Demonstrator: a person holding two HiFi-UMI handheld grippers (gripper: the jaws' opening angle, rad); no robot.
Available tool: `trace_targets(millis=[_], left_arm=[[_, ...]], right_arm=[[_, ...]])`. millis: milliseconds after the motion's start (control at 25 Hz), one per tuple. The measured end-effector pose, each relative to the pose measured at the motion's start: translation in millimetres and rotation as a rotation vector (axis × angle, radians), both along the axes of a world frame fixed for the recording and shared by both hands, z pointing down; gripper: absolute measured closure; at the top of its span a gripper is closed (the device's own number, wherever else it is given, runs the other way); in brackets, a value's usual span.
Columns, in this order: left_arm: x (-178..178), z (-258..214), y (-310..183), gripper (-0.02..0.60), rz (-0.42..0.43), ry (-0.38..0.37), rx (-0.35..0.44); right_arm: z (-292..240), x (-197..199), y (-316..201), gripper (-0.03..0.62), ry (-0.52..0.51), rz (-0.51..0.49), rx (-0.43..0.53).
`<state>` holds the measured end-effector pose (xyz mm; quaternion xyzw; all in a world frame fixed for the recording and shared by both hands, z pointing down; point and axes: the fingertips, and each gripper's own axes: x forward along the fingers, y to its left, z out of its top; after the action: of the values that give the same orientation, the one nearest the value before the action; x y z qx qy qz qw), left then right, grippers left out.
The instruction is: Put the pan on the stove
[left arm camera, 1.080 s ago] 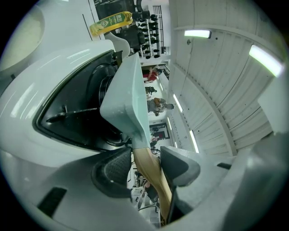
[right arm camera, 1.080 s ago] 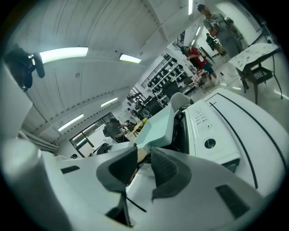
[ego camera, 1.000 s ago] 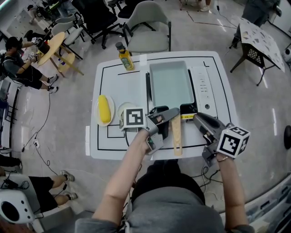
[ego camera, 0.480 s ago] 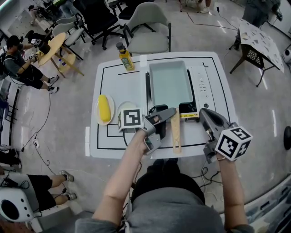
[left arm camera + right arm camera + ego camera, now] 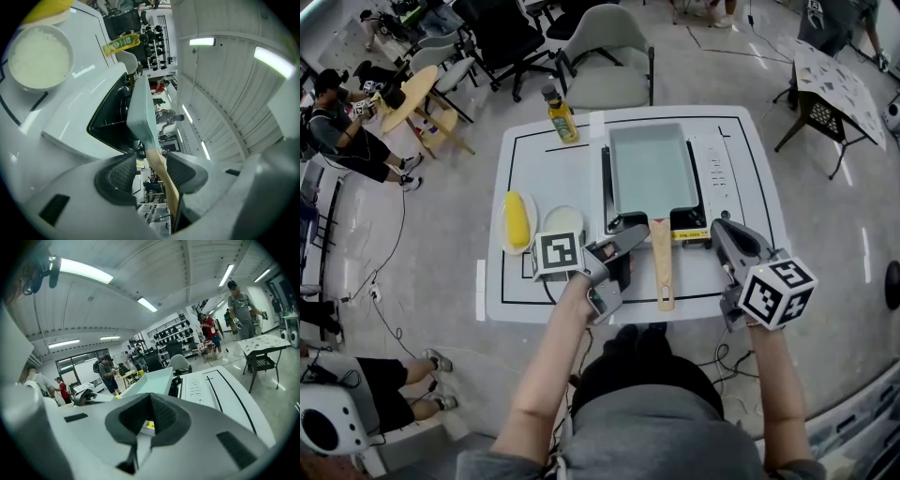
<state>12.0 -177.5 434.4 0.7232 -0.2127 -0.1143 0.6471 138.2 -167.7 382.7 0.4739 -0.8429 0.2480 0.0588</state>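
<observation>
Left tongs (image 5: 628,246): apart, shifted slightly toward the table's (image 5: 517,286) left edge since a second ago. Wooden handle (image 5: 662,272) lies between them, unclamped. Pan (image 5: 652,169) sits on stove (image 5: 717,178), far-right area. Right tongs (image 5: 722,232): just closed, together, empty.

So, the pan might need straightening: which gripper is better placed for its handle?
Left: the left gripper stands open around the wooden handle; the right gripper is shut, beside the stove.
</observation>
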Motion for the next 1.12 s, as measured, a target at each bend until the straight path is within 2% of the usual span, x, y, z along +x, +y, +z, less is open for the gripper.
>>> trace_targets(millis=[120,200,480,800,880,1120], left_arm=[[-12,-8,1,0.393,-0.03,0.005,0.037],[-22,-12,0,0.393,-0.051,-0.039,0.087],[-50,-19,-11,0.471,-0.126,-0.385,0.308],[-64,-22,-15,0.517,-0.169,-0.711,0.493],[-65,-23,-15,0.526,-0.176,-0.756,0.526],[-66,-28,-15,0.565,-0.19,-0.819,0.584]], right_arm=[[1,-1,-1,0.591,0.0,-0.001,-0.005],[3,-2,-2,0.591,-0.003,0.001,-0.01],[4,-7,-6,0.591,0.014,-0.004,-0.008],[6,-9,-8,0.591,0.04,-0.002,0.001],[8,-10,-7,0.591,0.04,-0.002,0.002],[7,-11,-6,0.591,0.052,0.001,0.018]])
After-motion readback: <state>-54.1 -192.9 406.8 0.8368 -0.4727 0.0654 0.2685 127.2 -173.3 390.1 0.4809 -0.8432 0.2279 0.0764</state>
